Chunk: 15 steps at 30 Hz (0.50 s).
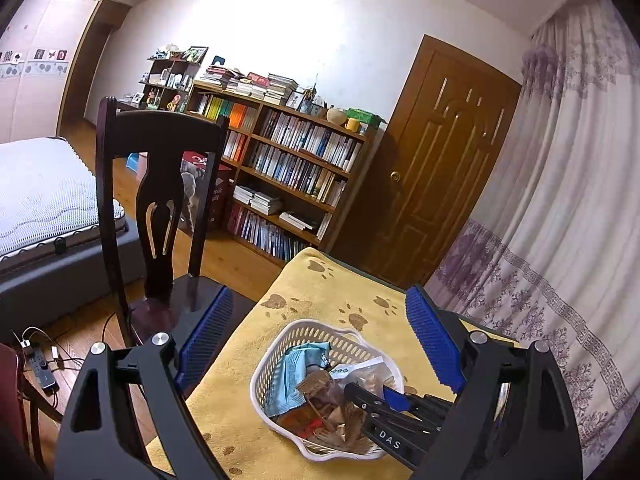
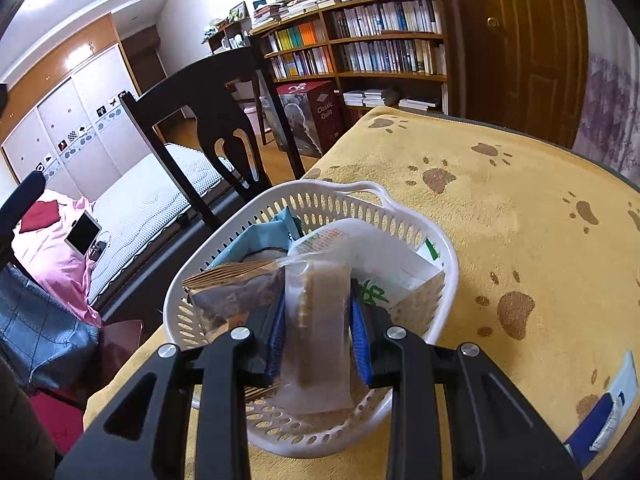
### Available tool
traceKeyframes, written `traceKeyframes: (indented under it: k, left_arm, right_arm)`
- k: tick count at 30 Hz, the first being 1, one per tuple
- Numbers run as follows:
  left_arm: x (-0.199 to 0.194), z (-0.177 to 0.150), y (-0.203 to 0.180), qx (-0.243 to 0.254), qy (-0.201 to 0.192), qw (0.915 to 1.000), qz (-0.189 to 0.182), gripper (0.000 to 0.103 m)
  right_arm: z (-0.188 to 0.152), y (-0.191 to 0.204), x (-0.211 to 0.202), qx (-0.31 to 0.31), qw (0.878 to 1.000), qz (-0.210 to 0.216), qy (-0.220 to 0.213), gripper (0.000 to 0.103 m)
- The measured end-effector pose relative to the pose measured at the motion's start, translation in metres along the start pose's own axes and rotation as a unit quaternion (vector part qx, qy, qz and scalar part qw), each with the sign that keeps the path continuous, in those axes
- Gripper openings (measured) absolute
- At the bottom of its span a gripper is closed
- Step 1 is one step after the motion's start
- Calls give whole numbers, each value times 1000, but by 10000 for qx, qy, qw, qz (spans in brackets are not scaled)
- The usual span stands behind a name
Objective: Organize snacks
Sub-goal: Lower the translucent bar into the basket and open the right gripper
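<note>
A white perforated basket (image 1: 264,364) sits on the yellow paw-print cloth (image 1: 320,292) and holds several snack packets. Among them are a light blue packet (image 2: 256,240), a brown packet (image 2: 236,292) and a white packet with green print (image 2: 384,272). My right gripper (image 2: 318,304) is shut on a clear-wrapped brown snack bar (image 2: 320,340), held upright over the near side of the basket (image 2: 400,216). The left wrist view shows this right gripper (image 1: 372,392) reaching into the basket from the right. My left gripper (image 1: 320,300) hangs above and behind the basket, open wide, with nothing between its blue pads (image 1: 208,332).
A dark wooden chair (image 1: 160,184) stands at the table's left edge. A blue and white packet (image 2: 608,420) lies on the cloth near the right edge. Beyond the table are a bookshelf (image 1: 296,160), a brown door (image 1: 440,160), a curtain (image 1: 560,200) and a bed (image 1: 40,192).
</note>
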<state>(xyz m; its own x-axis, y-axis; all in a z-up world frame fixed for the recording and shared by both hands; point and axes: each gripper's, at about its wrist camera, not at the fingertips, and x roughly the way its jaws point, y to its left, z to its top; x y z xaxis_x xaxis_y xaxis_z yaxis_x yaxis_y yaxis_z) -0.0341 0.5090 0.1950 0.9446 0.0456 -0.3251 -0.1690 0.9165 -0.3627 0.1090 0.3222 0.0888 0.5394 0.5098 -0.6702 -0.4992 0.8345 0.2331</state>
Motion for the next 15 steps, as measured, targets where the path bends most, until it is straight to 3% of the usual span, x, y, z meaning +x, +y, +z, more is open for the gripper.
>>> traceKeyframes:
  k: [2, 5, 12, 15]
  left_arm:
    - [1, 0, 0, -19, 10, 10000, 19, 95]
    - [1, 1, 1, -81, -1, 10000, 40, 98]
    - [1, 2, -3, -8, 9, 10000, -31, 98]
    - [3, -2, -8, 54, 64, 9999, -76, 98]
  right_arm:
    - [-1, -2, -4, 65, 9999, 38, -110, 32]
    - [0, -5, -17, 212, 9992, 194, -260, 44]
    - [-3, -18, -44, 457, 9974, 231, -516, 46]
    - [-14, -28, -52, 552, 9971, 59, -528, 46]
